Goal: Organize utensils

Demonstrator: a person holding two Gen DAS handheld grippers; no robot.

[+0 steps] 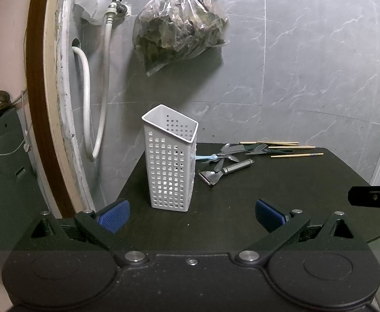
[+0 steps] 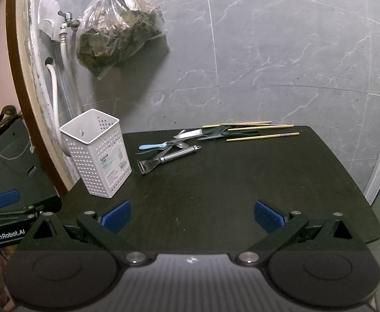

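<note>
A dark rectangular tabletop [image 2: 242, 182] carries everything. At its left edge, towards the far corner, a tall white perforated plastic utensil holder [image 2: 96, 153] stands upright and looks empty from what shows of its inside. Along the far edge lies a loose heap of utensils: pale wooden chopsticks [image 2: 263, 136] nearest the far right, dark-handled scissors [image 2: 229, 134] and a metal fork [image 1: 259, 147] beside them, then a steel-handled peeler [image 2: 164, 160] lying closest to the holder, with a small light-blue plastic spoon [image 2: 152, 146] just behind it.

The left gripper [image 1: 192, 214] hovers over the near edge facing the holder, its blue pads spread wide and empty. The right gripper [image 2: 192, 214] hangs over the near edge too, jaws likewise wide apart, holding nothing.

Nothing appears sorted yet, so this looks like the very start. The next move probably calls for reaching to the far edge, pinching one piece, likely the peeler's handle, and dropping it upright into the holder, perhaps while the left steadies it.
</note>
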